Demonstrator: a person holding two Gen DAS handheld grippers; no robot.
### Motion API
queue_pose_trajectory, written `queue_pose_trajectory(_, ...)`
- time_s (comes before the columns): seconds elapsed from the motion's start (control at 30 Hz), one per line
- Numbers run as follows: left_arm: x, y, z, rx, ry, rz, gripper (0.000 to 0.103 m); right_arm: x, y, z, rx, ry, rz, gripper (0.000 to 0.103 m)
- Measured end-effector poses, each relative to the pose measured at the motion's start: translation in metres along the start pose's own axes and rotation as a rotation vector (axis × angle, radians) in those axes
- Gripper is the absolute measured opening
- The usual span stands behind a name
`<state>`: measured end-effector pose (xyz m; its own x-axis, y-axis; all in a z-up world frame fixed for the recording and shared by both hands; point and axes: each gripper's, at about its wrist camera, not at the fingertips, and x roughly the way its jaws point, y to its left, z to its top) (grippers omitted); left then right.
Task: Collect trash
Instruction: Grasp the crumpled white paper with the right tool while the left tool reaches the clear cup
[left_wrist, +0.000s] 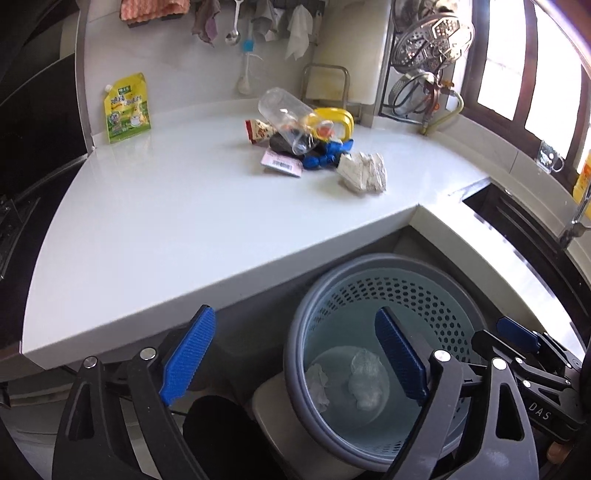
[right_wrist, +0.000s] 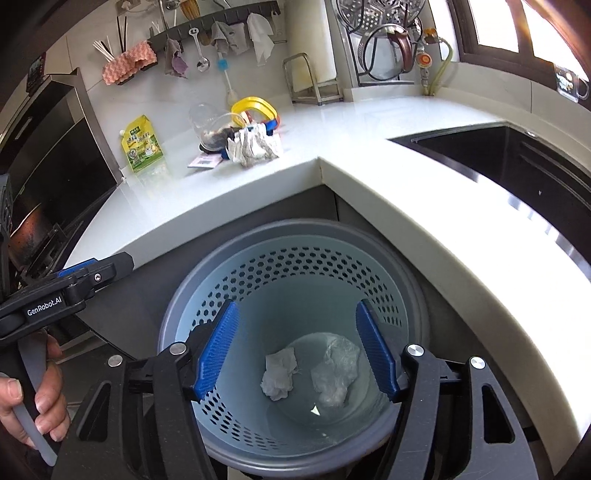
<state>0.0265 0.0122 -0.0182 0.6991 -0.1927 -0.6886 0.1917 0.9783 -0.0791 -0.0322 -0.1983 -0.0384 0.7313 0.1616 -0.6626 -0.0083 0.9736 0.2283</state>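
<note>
Left gripper (left_wrist: 295, 354) reads spread wide, blue pads empty, above my grey perforated plastic bin (left_wrist: 369, 291); crumpled white tissue (left_wrist: 318, 382) and clear plastic wad (left_wrist: 364, 384) lie inside. Leftover trash pile (left_wrist: 314, 144) sits on white countertop (left_wrist: 166, 221). Right wrist view: right gripper (right_wrist: 297, 354) parted, empty, over the same bin.
</note>
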Motion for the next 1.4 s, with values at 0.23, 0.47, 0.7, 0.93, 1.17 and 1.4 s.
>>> queue_pose_trajectory(0.23,-0.001,0.02,0.041,-0.024,-0.117,0.063,0.094,0.019,0.011,0.051,-0.048,-0.072,0.017,0.068)
queue_pose_trajectory(0.47,0.024,0.038,0.07,-0.068,-0.132,0.091,0.095,0.058,0.026,0.094,-0.094,-0.079,0.02,0.071)
queue_pose_trajectory(0.7,0.05,0.044,0.09,-0.079,-0.124,0.111,0.096,0.095,0.032,0.127,-0.117,-0.068,0.036,0.075)
queue_pose_trajectory(0.93,0.071,0.056,0.099,-0.089,-0.103,0.123,0.096,0.129,0.044,0.147,-0.16,-0.046,0.051,0.076)
queue_pose_trajectory(1.17,0.087,0.066,0.103,-0.119,-0.073,0.118,0.096,0.155,0.052,0.156,-0.199,-0.006,0.033,0.079)
queue_pose_trajectory(1.4,0.094,0.052,0.116,-0.087,-0.07,0.101,0.096,0.165,0.051,0.159,-0.235,0.031,0.058,0.041)
